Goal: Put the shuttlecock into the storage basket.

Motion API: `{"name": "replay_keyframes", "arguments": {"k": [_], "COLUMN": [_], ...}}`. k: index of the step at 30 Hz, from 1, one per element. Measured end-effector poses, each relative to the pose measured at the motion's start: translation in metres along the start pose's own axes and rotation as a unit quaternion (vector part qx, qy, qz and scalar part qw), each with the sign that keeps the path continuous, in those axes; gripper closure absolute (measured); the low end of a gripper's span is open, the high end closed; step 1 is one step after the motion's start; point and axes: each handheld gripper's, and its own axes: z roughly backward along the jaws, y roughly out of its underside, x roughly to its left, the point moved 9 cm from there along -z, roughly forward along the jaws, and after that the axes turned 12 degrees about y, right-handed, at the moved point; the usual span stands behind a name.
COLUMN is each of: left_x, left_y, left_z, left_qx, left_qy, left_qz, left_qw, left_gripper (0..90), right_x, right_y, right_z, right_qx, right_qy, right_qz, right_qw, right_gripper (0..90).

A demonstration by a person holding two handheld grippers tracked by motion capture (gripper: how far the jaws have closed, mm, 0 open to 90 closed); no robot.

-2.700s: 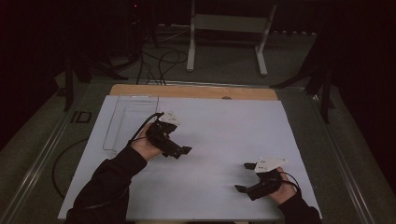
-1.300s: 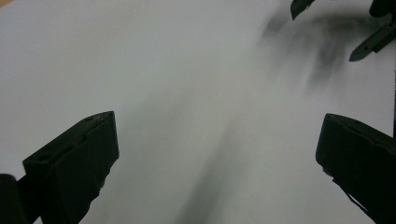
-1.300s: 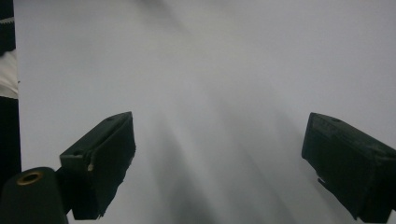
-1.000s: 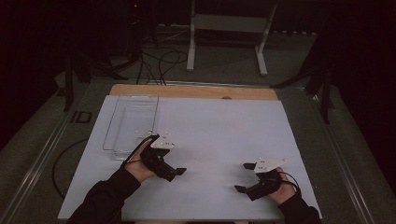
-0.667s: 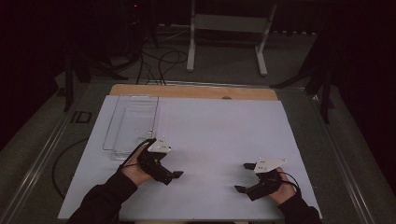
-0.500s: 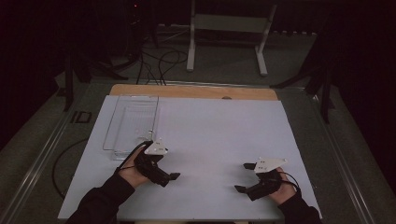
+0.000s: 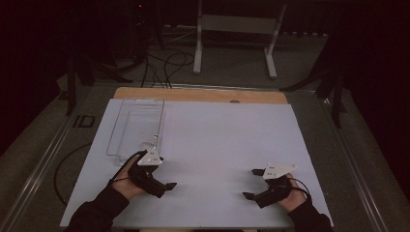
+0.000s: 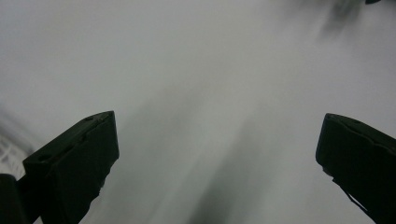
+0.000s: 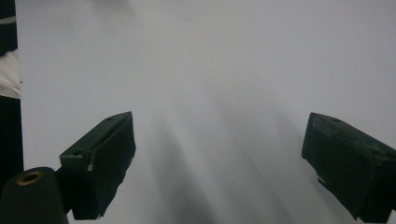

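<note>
My left gripper [image 7: 162, 178] rests low over the white table sheet [image 7: 222, 140], near its front left, held in a dark-sleeved hand. In the left gripper view its jaws [image 8: 217, 154] stand wide apart over bare white surface, open with nothing between them. My right gripper [image 7: 252, 183] lies near the front right of the sheet, tips pointing left. In the right gripper view its jaws [image 9: 219, 158] are also spread open and empty. A clear rectangular tray [image 7: 138, 126] sits on the sheet just beyond the left gripper; it looks empty.
A wooden strip [image 7: 198, 94] runs along the table's far edge. Beyond it on the floor stand a white metal frame [image 7: 234, 43] and loose cables [image 7: 162, 60]. A metal rail [image 7: 43, 159] borders the table's left side. Darkness surrounds the table.
The left gripper has drawn back from beside the tray toward the near edge of the table. The right gripper has stayed put.
</note>
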Motion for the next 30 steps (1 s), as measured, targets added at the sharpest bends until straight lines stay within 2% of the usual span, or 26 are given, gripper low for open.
{"name": "replay_keyframes", "arguments": {"k": [4, 5, 14, 23, 30], "left_x": [0.000, 0.000, 0.000, -0.001, 0.000], "left_y": [0.006, 0.008, 0.018, 0.025, 0.032], "left_z": [0.006, 0.006, 0.011, 0.013, 0.012], "left_qx": [0.002, 0.009, -0.001, -0.016, -0.023], "left_qy": [-0.015, -0.018, -0.018, -0.011, -0.017], "left_qz": [0.001, -0.002, 0.008, 0.007, 0.016], "left_qw": [0.9999, 0.9998, 0.9998, 0.9998, 0.9995], "left_gripper": [0.2, 0.1, 0.1, 0.2, 0.2], "right_x": [0.000, 0.000, 0.000, 0.000, 0.000], "right_y": [0.000, 0.000, 0.000, 0.001, 0.001], "right_z": [0.000, 0.000, 0.000, -0.001, -0.001], "right_qx": [0.000, 0.001, 0.001, 0.002, 0.002], "right_qy": [0.000, 0.000, 0.000, 0.000, 0.000], "right_qz": [-0.001, 0.000, 0.002, 0.000, -0.001], "right_qw": [1.0000, 1.0000, 1.0000, 1.0000, 1.0000], "right_gripper": [9.6, 9.6, 9.6, 9.6, 9.6]}}
